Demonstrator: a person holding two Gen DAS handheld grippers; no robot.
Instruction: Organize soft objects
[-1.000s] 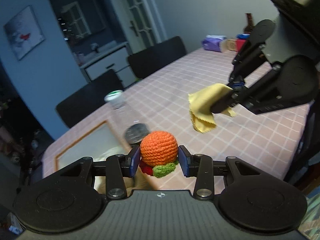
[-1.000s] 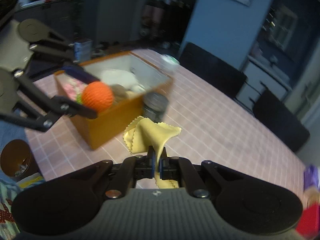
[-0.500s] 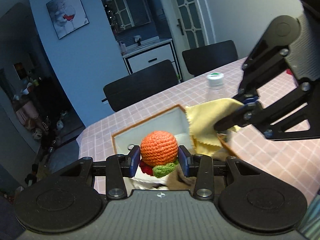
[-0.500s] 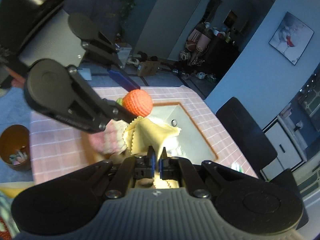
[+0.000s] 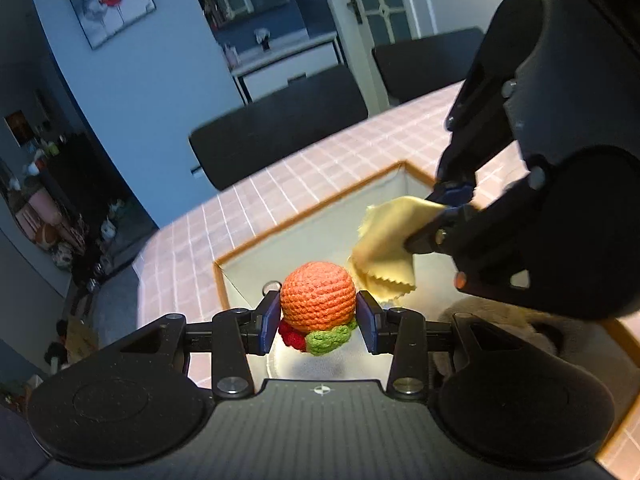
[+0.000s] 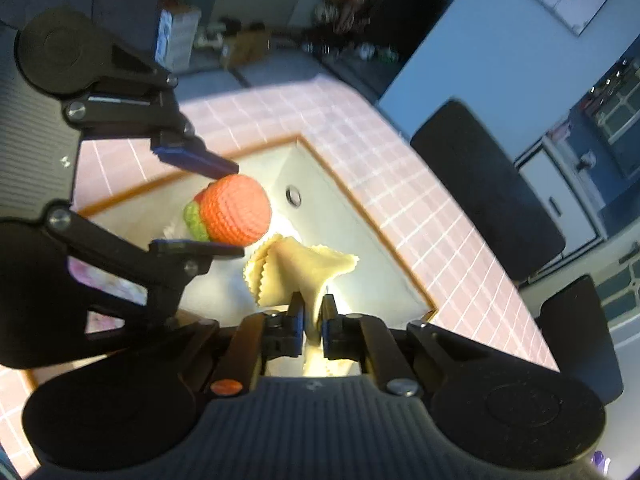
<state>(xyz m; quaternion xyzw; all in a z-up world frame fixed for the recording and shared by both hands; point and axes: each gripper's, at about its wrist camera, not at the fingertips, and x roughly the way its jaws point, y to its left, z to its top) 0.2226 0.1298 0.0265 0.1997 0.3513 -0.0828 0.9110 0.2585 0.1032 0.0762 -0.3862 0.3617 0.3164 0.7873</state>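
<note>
An orange crochet ball (image 5: pixel 318 298) with green and red trim sits squeezed between the pads of my left gripper (image 5: pixel 318 312), which is shut on it. It hangs over the white inside of an orange-rimmed box (image 5: pixel 320 204). To its right, my right gripper (image 5: pixel 430 220) pinches a yellow zigzag-edged cloth (image 5: pixel 384 248) above the same box. In the right wrist view the cloth (image 6: pixel 300 264) stands up between the pads of the right gripper (image 6: pixel 313 312), whose jaws are starting to part. The ball (image 6: pixel 236 210) and left gripper (image 6: pixel 226 209) are just left of it.
The box (image 6: pixel 360 208) stands near the corner of a table with a pink checked cover (image 5: pixel 260 208). A brownish soft item (image 5: pixel 500 320) and a pink patterned one (image 6: pixel 96 280) lie inside. Black chairs (image 5: pixel 280 128) line the far side.
Both grippers have travelled from above the bare table to above the box and sunk a little, each carrying its item. The bottle and can have dropped out of view.
</note>
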